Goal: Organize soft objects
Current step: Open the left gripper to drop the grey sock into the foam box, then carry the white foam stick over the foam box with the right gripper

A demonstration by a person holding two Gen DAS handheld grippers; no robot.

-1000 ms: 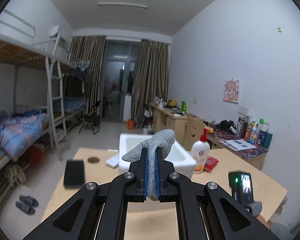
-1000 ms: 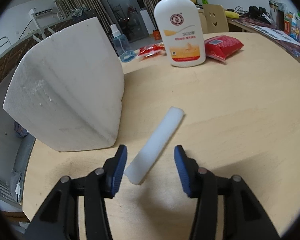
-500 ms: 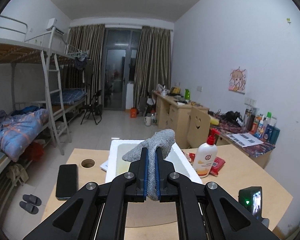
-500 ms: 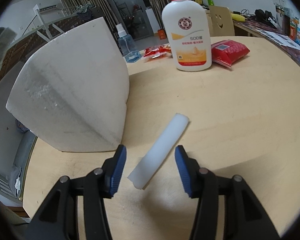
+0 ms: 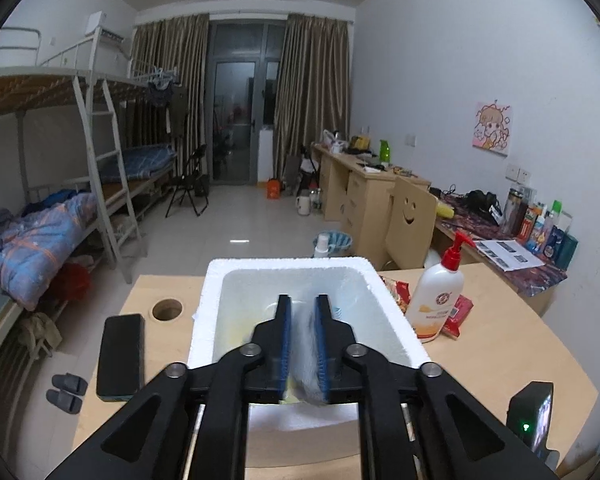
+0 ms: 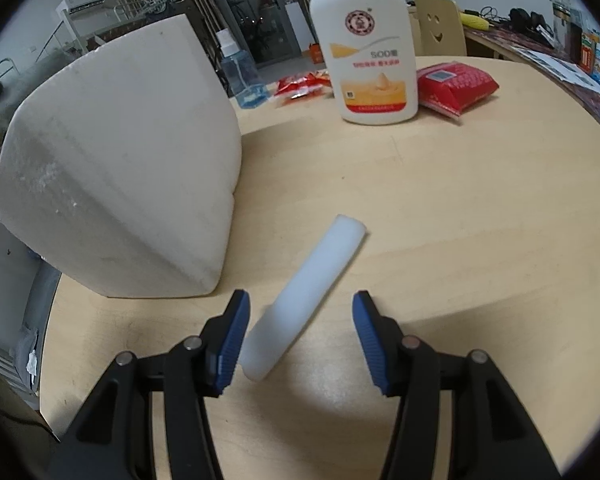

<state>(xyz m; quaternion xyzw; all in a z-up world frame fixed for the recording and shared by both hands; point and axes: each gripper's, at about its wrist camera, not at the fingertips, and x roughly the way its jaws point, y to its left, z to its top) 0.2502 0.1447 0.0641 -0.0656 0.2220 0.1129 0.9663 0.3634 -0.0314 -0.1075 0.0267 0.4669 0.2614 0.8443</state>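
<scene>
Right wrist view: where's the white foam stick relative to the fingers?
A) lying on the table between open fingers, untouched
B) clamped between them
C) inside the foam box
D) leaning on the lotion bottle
A: the foam stick lies flat on the table, its near end in the gap of the right gripper, with space showing on both sides.

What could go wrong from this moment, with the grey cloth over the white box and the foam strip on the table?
1. The left tool is opening with the grey cloth blurred between its pads, above the foam box; it may snag on a pad.
2. The foam strip lies slanted between the open right tool, near its left pad; closing may push it aside.
</scene>
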